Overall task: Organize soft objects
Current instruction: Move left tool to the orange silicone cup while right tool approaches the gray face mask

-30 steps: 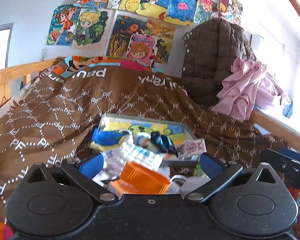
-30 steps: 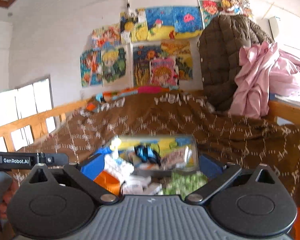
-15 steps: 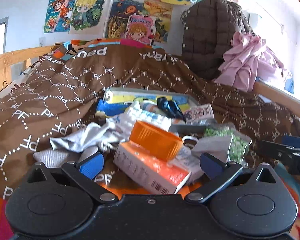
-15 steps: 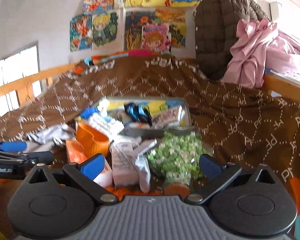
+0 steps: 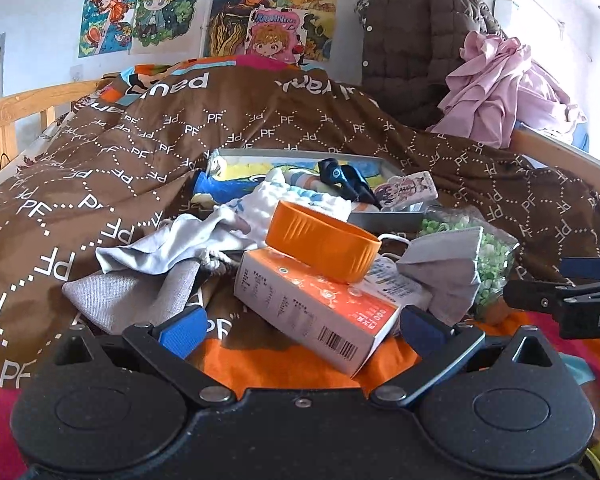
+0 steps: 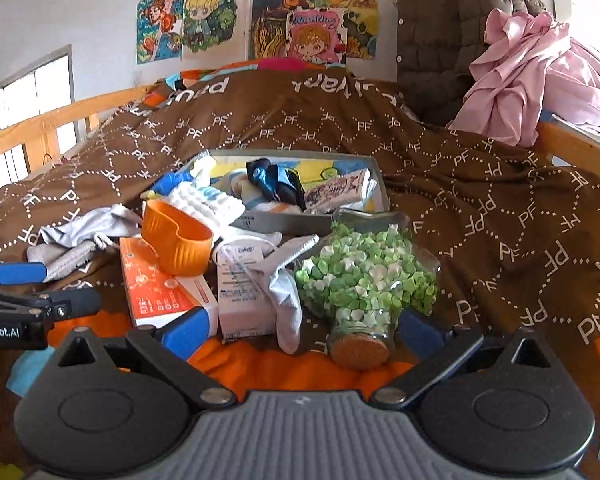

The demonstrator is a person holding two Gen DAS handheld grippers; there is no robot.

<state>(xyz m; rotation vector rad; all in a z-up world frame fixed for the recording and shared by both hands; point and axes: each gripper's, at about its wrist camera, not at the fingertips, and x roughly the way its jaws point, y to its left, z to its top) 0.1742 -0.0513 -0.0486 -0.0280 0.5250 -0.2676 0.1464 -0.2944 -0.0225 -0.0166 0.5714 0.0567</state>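
clutter sits on a brown patterned quilt (image 5: 100, 184) ahead of both grippers, and neither one holds anything. left gripper (image 5: 300, 326) has its jaws spread wide, blue pads apart, with nothing pinched; between and just beyond them lies an orange-and-white carton (image 5: 320, 304), and an orange bowl (image 5: 322, 246) rests tilted on the carton's far end. off the left jaw, a grey drawstring pouch (image 5: 132, 296) lies flat, with a pale grey cloth (image 5: 180, 240) crumpled just past it. off the right jaw, a grey face mask (image 5: 444, 268) leans against a bag-like heap of green and white paper stars (image 5: 490, 264). farther ahead of the jaws, a shallow grey tray (image 5: 380, 220) holds a white-and-blue knit sock (image 5: 300, 200), a dark blue bundle (image 5: 340, 178) and a printed packet (image 5: 406, 190). right gripper (image 6: 302, 326) is likewise spread wide and empty. between its jaws lie a white carton (image 6: 240, 292) with a pale sock (image 6: 288, 304) draped over it, and a corked glass bottle (image 6: 364, 280) full of green paper stars lies on its side with the cork pointing back at the right jaw. the orange carton touches the inner side of the left jaw. far beyond, a brown quilted coat (image 6: 432, 32) and a pink garment (image 6: 532, 72) hang over the wooden bed rail (image 6: 32, 132), below bright cartoon pictures (image 6: 260, 20) on the wall.
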